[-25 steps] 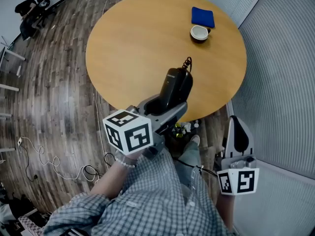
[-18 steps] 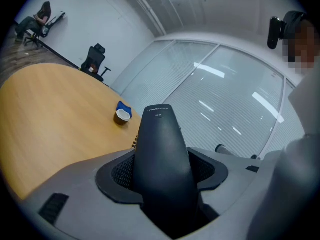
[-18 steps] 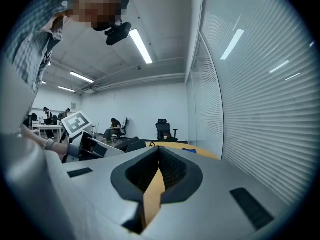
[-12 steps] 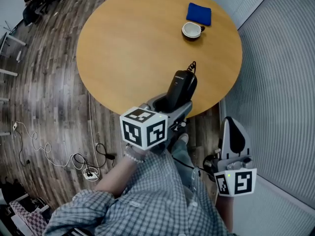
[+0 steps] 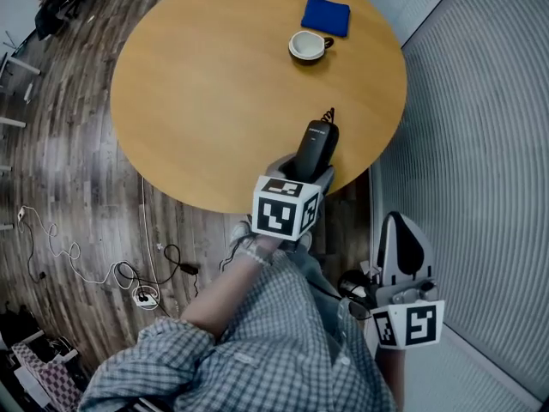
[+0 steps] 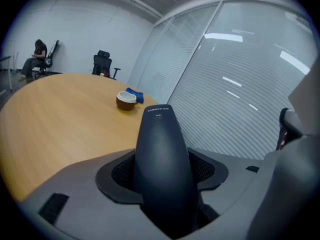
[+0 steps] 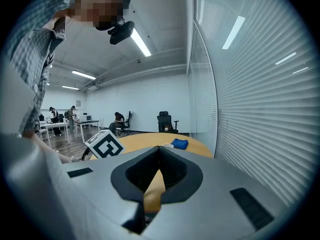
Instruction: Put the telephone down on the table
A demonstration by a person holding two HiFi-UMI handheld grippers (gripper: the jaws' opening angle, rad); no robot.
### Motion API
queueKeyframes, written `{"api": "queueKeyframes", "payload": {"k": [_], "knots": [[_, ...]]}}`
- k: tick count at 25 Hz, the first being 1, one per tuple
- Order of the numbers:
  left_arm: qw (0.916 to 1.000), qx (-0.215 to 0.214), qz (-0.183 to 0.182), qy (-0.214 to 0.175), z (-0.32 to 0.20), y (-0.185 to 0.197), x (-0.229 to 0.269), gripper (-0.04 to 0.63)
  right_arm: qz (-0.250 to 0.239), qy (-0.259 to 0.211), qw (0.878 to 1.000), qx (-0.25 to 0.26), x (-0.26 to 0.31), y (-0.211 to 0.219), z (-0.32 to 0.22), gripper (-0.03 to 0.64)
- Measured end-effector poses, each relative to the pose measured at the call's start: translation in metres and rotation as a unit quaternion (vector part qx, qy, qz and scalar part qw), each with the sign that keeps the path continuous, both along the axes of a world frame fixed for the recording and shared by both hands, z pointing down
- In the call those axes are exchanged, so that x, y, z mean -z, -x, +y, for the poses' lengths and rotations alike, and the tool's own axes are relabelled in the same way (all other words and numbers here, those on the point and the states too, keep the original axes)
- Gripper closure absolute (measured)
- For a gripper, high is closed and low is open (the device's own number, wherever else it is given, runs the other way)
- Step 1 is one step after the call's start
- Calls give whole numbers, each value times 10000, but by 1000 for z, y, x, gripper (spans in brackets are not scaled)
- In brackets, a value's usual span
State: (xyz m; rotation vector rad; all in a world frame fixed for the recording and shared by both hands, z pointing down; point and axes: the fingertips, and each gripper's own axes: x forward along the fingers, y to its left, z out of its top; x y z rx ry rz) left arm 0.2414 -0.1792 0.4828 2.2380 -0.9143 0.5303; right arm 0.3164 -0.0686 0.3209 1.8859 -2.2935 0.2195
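A black telephone handset [image 5: 316,147] with a coiled cord [image 5: 328,115] stands tilted above the near edge of the round wooden table [image 5: 214,84]. My left gripper [image 5: 304,172] is shut on its lower part. In the left gripper view the handset [image 6: 162,159] fills the space between the jaws, its tip pointing over the table [image 6: 55,114]. My right gripper [image 5: 403,228] hangs off the table at the lower right, shut with nothing in it. Its tips [image 7: 159,151] meet in the right gripper view.
A cup on a saucer [image 5: 306,45] and a folded blue cloth [image 5: 326,15] lie at the table's far side. Cables and a power strip [image 5: 141,297] lie on the wood floor at the left. A blind-covered glass wall [image 5: 480,144] runs along the right.
My left gripper has swung to the right and come in line behind the handset, which stands more upright above the table's near edge. The right gripper has hardly moved.
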Motion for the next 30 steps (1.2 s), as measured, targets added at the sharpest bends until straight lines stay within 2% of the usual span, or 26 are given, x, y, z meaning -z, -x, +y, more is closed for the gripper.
{"api": "queueKeyframes", "payload": {"k": [9, 15, 20, 26, 30], "knots": [[9967, 361, -716, -139, -29, -52, -39, 314, -82, 112, 9999, 96, -3, -41, 2, 606], [9885, 492, -1422, -176, -39, -63, -73, 314, -136, 210, 9996, 91, -15, -58, 11, 606], [9813, 553, -1832, -201, -43, -67, -92, 314, -114, 222, 9996, 102, -16, -68, 13, 606], [9685, 432, -2378, -603, -44, -64, -103, 313, -118, 248, 9995, 132, -16, -68, 10, 606], [9657, 358, -2430, -838, -45, -68, -104, 307, -131, 253, 9995, 143, -17, -69, 10, 606]]}}
